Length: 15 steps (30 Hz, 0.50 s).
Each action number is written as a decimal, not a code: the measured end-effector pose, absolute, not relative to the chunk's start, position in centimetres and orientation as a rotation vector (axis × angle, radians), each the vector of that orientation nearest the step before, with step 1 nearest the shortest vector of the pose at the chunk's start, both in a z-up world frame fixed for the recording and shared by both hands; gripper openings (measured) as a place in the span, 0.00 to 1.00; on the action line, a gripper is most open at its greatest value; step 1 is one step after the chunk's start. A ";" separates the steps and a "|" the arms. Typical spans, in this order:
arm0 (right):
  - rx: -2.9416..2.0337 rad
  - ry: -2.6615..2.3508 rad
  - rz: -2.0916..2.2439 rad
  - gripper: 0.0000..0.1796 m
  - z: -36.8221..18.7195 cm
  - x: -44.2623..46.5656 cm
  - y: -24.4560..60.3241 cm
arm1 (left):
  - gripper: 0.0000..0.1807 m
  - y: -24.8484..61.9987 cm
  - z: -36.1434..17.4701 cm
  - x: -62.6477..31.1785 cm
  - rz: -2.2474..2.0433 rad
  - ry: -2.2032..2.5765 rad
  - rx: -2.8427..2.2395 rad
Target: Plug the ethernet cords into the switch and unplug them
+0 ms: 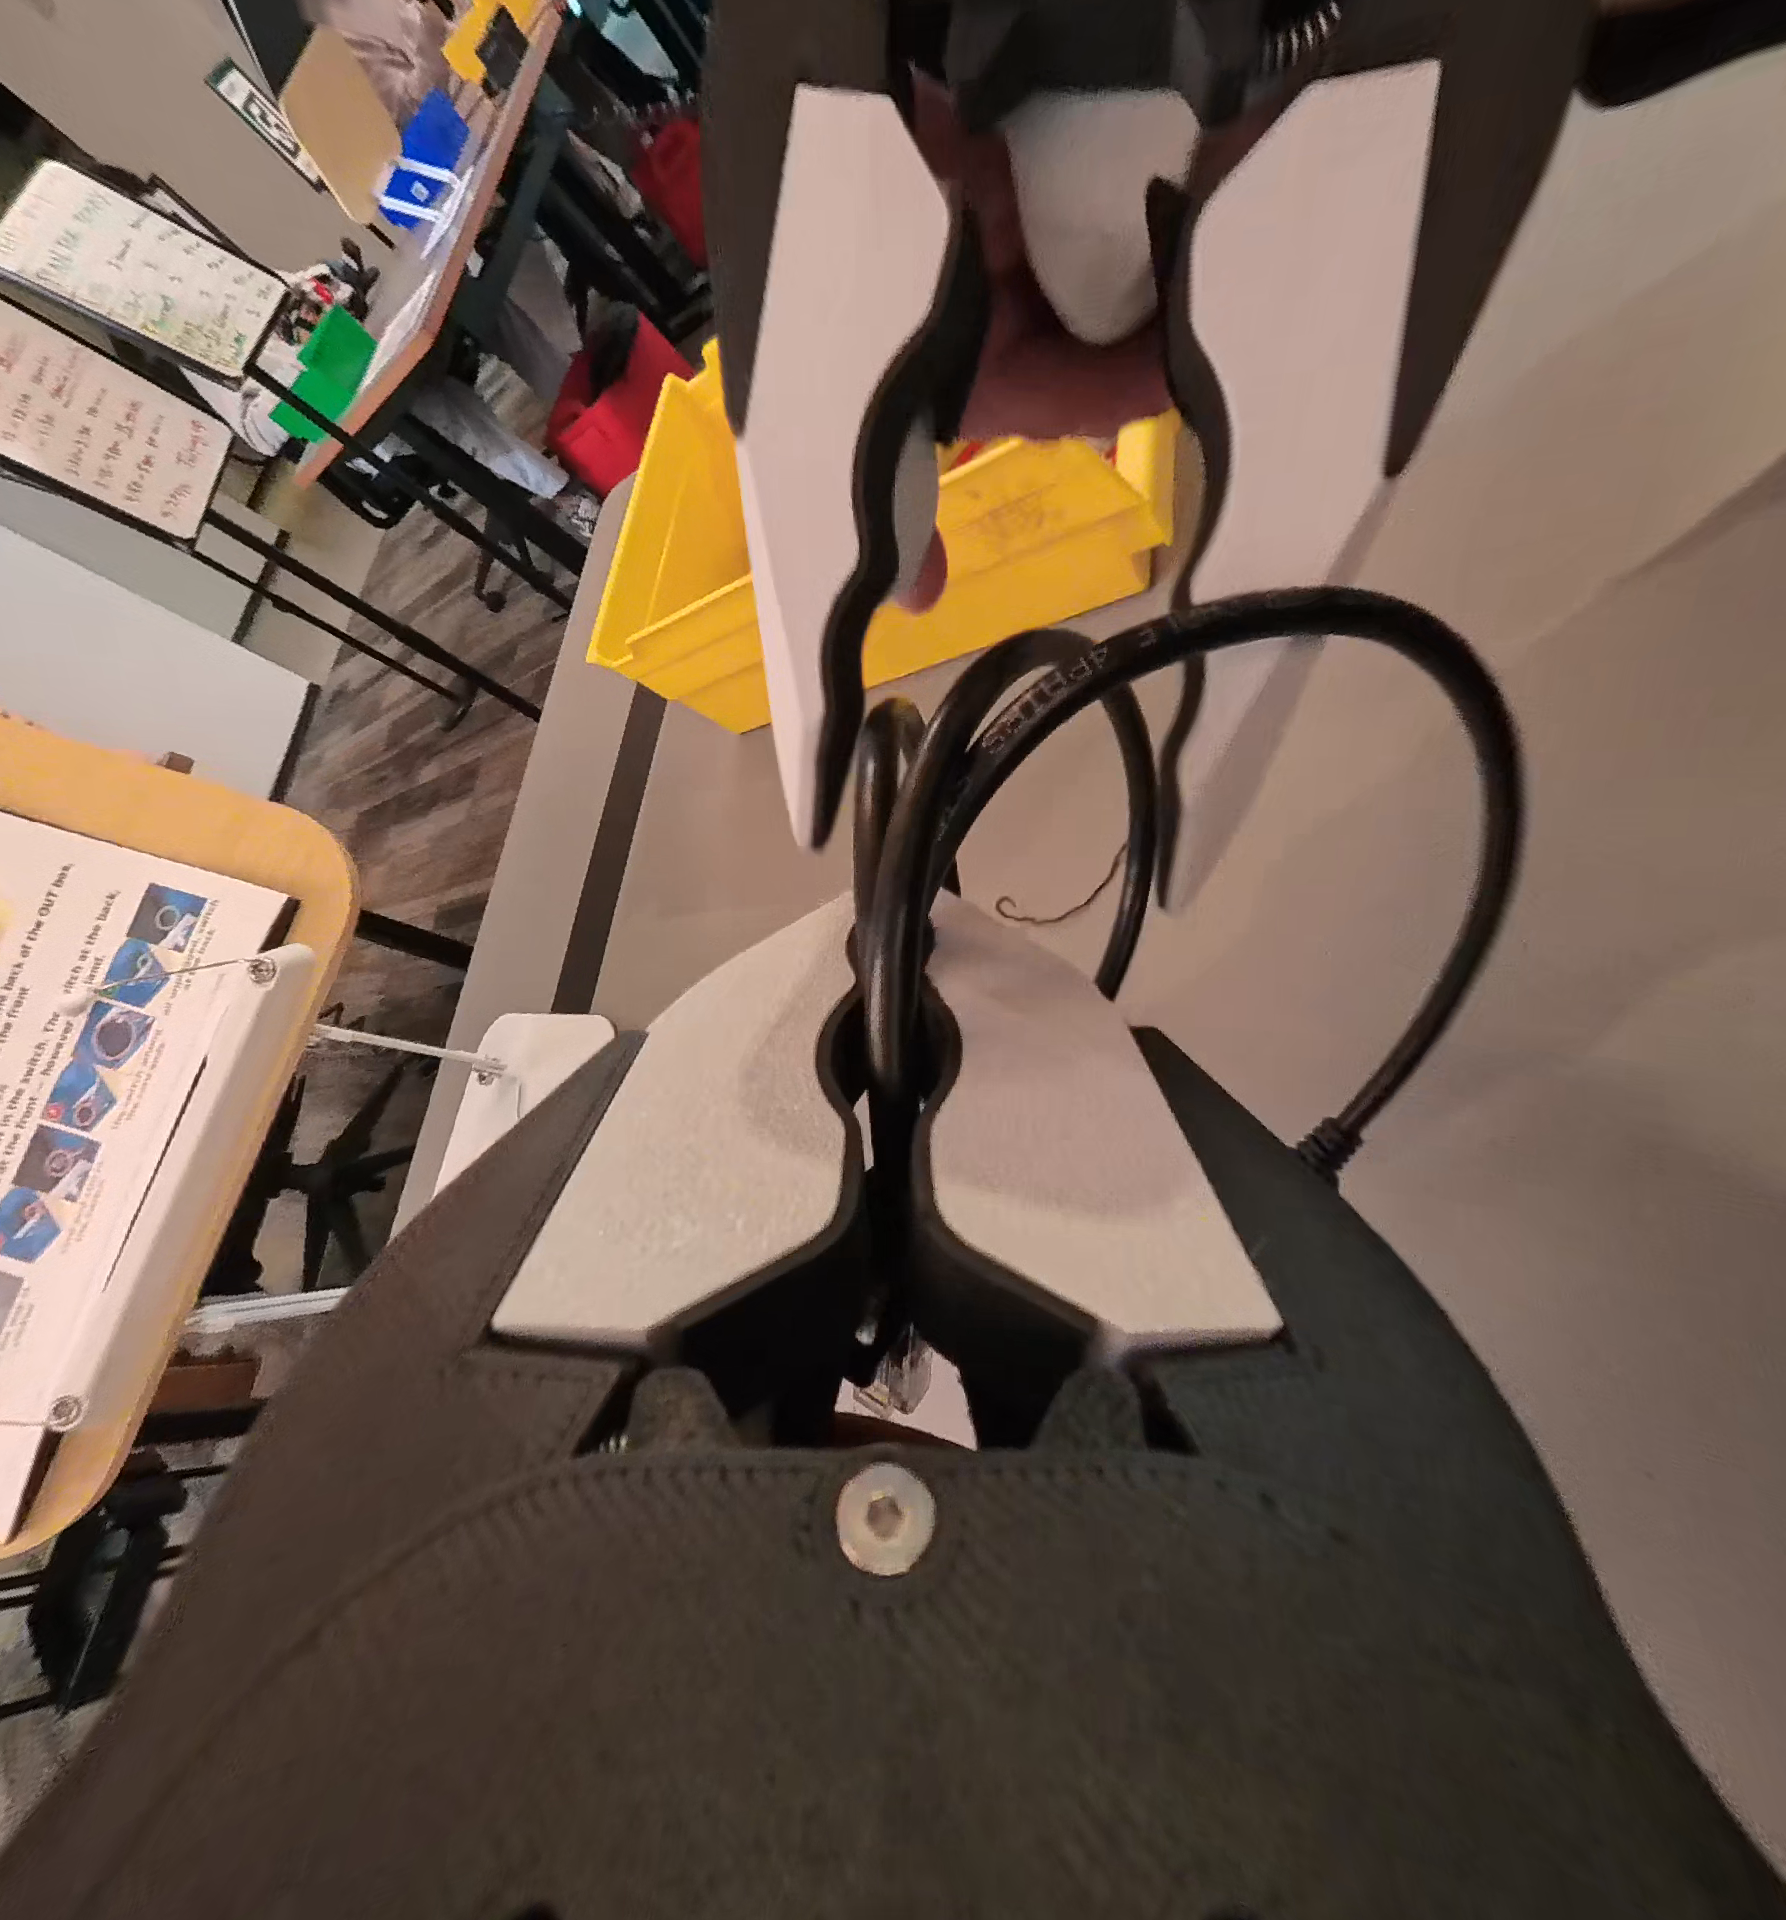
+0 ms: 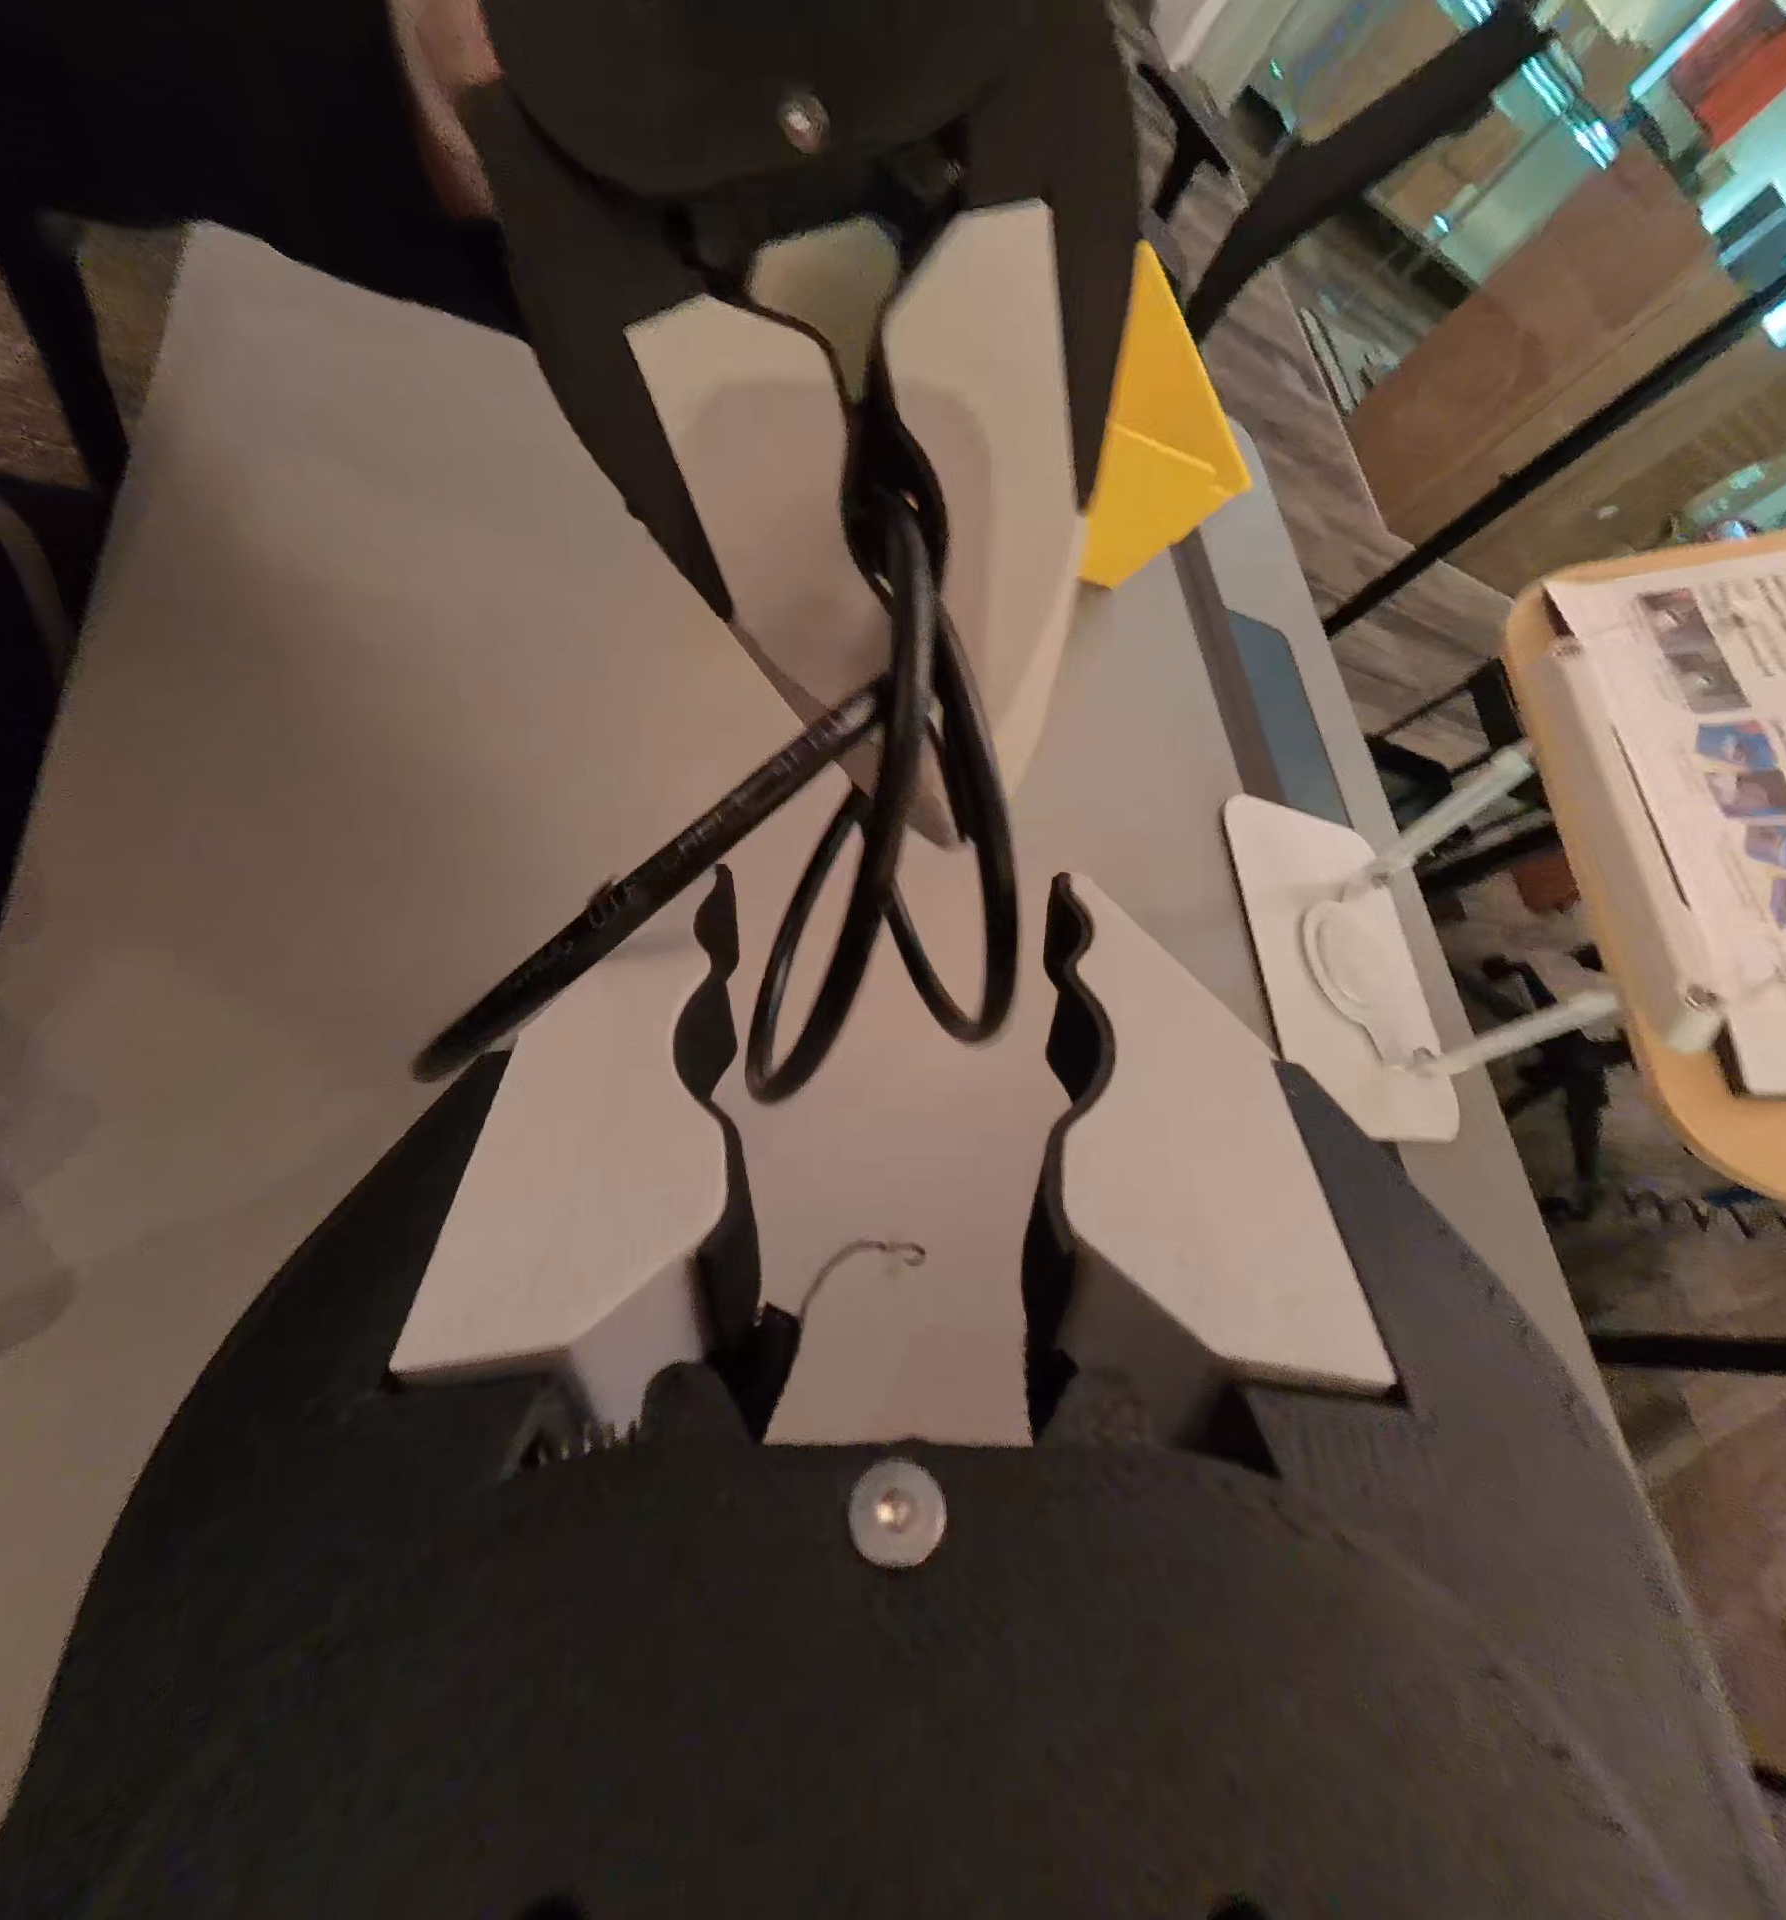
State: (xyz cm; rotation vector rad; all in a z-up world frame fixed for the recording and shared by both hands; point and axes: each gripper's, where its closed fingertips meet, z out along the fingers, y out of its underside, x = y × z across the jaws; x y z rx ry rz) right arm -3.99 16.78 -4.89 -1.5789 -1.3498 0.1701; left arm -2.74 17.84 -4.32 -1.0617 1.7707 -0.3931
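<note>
My left gripper (image 1: 894, 935) is shut on a bundle of black ethernet cords (image 1: 1388, 613), with the jaws pinching the cords near their middle. A clear plug (image 1: 894, 1371) shows between the bases of its fingers. The cords loop out ahead of it above the grey table (image 1: 1595, 935). My right gripper (image 2: 894, 894) is open and empty, facing the left gripper (image 2: 930, 769), with the hanging cord loops (image 2: 816, 987) just in front of its tips. In the left wrist view the right gripper (image 1: 993, 862) stands open around the loops. No switch is in view.
A yellow bin (image 1: 1024, 520) sits on the table behind the grippers, and it also shows in the right wrist view (image 2: 1159, 436). A white clamp plate (image 2: 1336, 935) at the table edge holds a tan board with an instruction sheet (image 2: 1699, 779). A thin stray wire (image 2: 858, 1262) lies on the table.
</note>
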 end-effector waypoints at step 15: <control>-1.558 -1.382 0.039 0.00 -4.3 -3.1 16.9 | 0.02 16.5 -3.6 -1.9 -0.465 1.737 -1.038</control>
